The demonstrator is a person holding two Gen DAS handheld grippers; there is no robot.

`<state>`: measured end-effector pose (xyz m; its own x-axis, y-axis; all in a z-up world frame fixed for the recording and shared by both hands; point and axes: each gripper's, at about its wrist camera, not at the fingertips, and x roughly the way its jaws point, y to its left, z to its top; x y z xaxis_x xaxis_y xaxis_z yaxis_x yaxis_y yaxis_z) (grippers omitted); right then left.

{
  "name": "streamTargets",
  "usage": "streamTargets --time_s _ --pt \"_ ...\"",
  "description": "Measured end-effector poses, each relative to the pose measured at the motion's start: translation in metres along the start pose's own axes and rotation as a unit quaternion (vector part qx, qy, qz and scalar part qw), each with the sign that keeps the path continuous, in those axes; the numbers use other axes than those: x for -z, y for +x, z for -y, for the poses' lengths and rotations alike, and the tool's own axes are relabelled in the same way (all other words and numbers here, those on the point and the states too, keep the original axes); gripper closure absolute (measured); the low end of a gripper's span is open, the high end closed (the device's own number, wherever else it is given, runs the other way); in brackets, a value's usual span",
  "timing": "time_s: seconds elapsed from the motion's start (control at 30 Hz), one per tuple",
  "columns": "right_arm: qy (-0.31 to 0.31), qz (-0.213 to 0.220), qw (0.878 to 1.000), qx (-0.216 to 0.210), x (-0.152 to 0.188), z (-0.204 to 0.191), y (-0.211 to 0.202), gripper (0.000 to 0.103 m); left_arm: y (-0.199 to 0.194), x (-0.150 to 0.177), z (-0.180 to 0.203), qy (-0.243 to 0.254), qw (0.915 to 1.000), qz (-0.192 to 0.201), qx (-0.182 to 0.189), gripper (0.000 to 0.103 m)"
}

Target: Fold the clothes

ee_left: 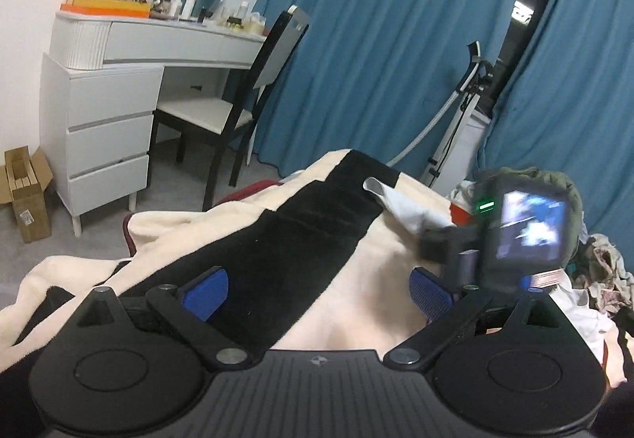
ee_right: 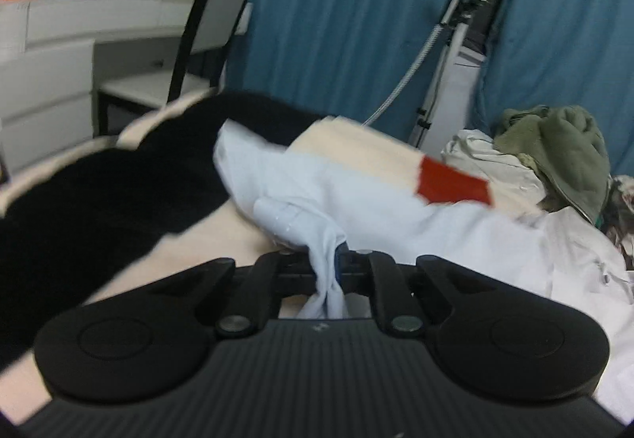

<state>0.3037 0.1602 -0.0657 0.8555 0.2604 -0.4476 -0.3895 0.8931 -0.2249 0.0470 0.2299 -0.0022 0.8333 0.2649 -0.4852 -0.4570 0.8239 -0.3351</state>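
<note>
A pale blue garment [ee_right: 356,200] lies on a cream and black blanket [ee_right: 99,192] on the bed. My right gripper [ee_right: 331,259] is shut on a bunched edge of this garment, and the cloth hangs down between its fingers. In the left wrist view the garment [ee_left: 408,206] stretches to the right gripper's body [ee_left: 519,232] at the right. My left gripper [ee_left: 317,291] is open and empty, its blue pads [ee_left: 208,293] wide apart above the blanket [ee_left: 309,240].
A pile of clothes, an olive green one [ee_right: 566,149] on top, lies at the right of the bed. A white dresser [ee_left: 107,101], a black chair [ee_left: 237,97], blue curtains [ee_left: 376,42] and a tripod [ee_left: 455,121] stand beyond the bed.
</note>
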Motion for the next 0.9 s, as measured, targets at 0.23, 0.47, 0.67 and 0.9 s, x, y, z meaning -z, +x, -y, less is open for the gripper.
streamTargets --time_s 0.23,0.47,0.67,0.9 --pt "0.04 0.079 0.994 0.059 -0.018 0.089 -0.064 0.094 -0.02 0.015 0.024 0.02 0.9983 -0.013 0.054 0.004" --pt "0.153 0.089 0.971 0.161 0.021 0.218 -0.092 0.094 -0.027 0.046 0.058 0.072 0.9899 -0.035 0.117 0.004" --pt "0.281 0.017 0.943 0.176 0.091 0.293 -0.065 0.081 -0.016 0.071 0.086 0.12 0.9798 -0.055 0.151 0.004" --pt "0.315 -0.015 0.94 0.132 0.132 0.309 -0.069 0.019 0.004 0.087 0.102 0.14 0.9741 -0.076 0.161 0.004"
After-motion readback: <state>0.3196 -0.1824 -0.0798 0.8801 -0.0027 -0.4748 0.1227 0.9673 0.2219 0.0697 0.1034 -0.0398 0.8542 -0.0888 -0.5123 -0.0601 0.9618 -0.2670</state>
